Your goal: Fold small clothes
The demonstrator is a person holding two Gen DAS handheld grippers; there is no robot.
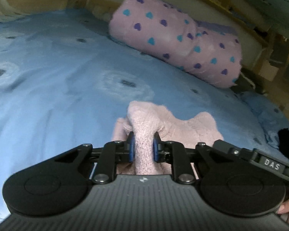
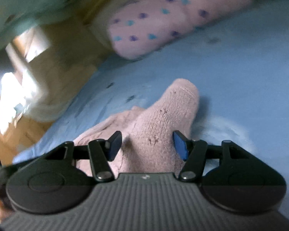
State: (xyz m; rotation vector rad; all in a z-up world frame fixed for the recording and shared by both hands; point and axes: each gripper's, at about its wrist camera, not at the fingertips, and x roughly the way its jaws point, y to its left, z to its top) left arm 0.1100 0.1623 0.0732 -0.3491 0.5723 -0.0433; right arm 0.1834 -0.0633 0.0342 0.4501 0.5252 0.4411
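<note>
Left wrist view: left gripper (image 1: 143, 147) pinches the pink knit garment (image 1: 185, 123) at six o'clock on the blue sheet (image 1: 48, 96); right gripper (image 2: 147, 147) spread around a fold (ungripped) could let it slip.

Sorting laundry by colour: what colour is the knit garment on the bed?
Pale pink knit garment, plain with no print; clearest in the left wrist view.
</note>
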